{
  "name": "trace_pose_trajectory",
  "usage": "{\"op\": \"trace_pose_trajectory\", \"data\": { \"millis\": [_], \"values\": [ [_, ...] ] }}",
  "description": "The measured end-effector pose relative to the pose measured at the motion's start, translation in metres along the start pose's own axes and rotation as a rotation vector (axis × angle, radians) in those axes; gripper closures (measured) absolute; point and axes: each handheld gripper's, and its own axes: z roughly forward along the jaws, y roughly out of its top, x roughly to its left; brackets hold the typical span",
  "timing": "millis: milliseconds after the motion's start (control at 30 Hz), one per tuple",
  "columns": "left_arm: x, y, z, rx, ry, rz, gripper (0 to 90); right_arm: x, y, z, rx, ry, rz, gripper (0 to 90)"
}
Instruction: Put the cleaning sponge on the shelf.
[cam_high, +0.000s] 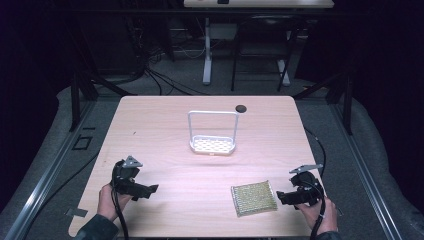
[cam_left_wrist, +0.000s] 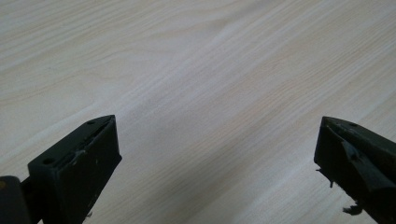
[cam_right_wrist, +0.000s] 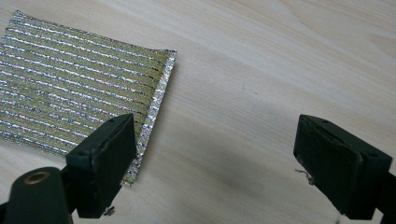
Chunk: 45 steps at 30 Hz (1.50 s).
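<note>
A flat square scouring pad (cam_high: 254, 198) with yellow and silver stripes lies on the wooden table (cam_high: 165, 120) at the front right. In the right gripper view the pad (cam_right_wrist: 74, 88) fills the upper left, its near corner under the left jaw. My right gripper (cam_high: 281, 195) is open just to the right of the pad, jaws wide (cam_right_wrist: 212, 154), holding nothing. My left gripper (cam_high: 151, 189) is at the front left, open over bare wood (cam_left_wrist: 217, 156). A white wire rack (cam_high: 212, 132) with a perforated tray and tall handle stands mid-table.
A small dark round disc (cam_high: 241, 108) lies near the table's far edge, behind the rack. Beyond the table are desk legs and cables on the floor. Metal rails run along both sides of the table.
</note>
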Motion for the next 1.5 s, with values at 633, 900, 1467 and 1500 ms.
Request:
{"op": "trace_pose_trajectory", "data": {
  "millis": [633, 900, 1467, 1500],
  "values": [
    [0.002, -0.001, -0.003, -0.031, -0.052, -0.061, 0.1, 0.037, 0.011, 0.004, -0.022, 0.102, -0.076, 10.9],
    [0.002, -0.001, 0.0, -0.017, -0.052, -0.06, 0.1, 0.063, 0.02, 0.016, 0.01, 0.148, -0.146, 13.6],
    [0.002, -0.003, -0.001, -0.011, -0.054, -0.056, 0.1, 0.078, 0.029, 0.031, 0.038, 0.129, -0.161, 1.8],
    [0.001, -0.002, -0.001, -0.011, -0.054, -0.056, 0.1, 0.079, 0.029, 0.031, 0.042, 0.127, -0.163, 1.7]
  ]
}}
